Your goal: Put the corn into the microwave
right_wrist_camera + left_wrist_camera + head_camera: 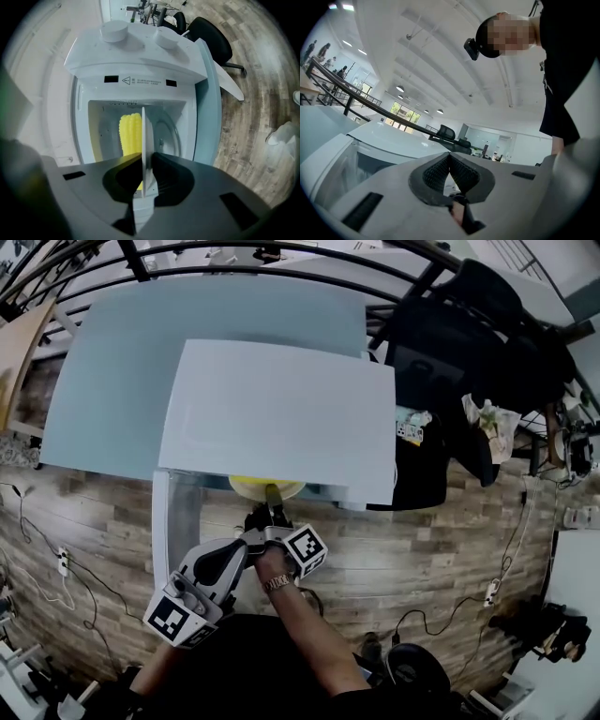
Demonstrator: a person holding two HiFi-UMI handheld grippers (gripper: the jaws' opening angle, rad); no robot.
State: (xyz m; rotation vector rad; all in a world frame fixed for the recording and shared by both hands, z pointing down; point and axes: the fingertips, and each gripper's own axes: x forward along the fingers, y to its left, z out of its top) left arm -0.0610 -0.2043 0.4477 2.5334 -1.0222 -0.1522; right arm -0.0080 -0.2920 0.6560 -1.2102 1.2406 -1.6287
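A yellow corn cob point(131, 134) lies on a pale plate point(146, 140), which shows edge-on in the right gripper view. My right gripper point(144, 180) is shut on the plate's near rim. It holds plate and corn at the open mouth of the white microwave point(140, 61). From the head view, the plate point(253, 487) pokes out under the microwave's point(281, 418) front edge, with the right gripper point(273, 501) just behind it. My left gripper point(249, 540) hangs beside the right wrist; its pads meet at the tips with nothing between them point(449, 157).
The microwave door point(174, 512) stands swung open at the left of the cavity. The microwave sits on a light blue table point(103, 381). A black office chair point(469, 324) stands to the right. Cables and a power strip point(62, 561) lie on the wooden floor.
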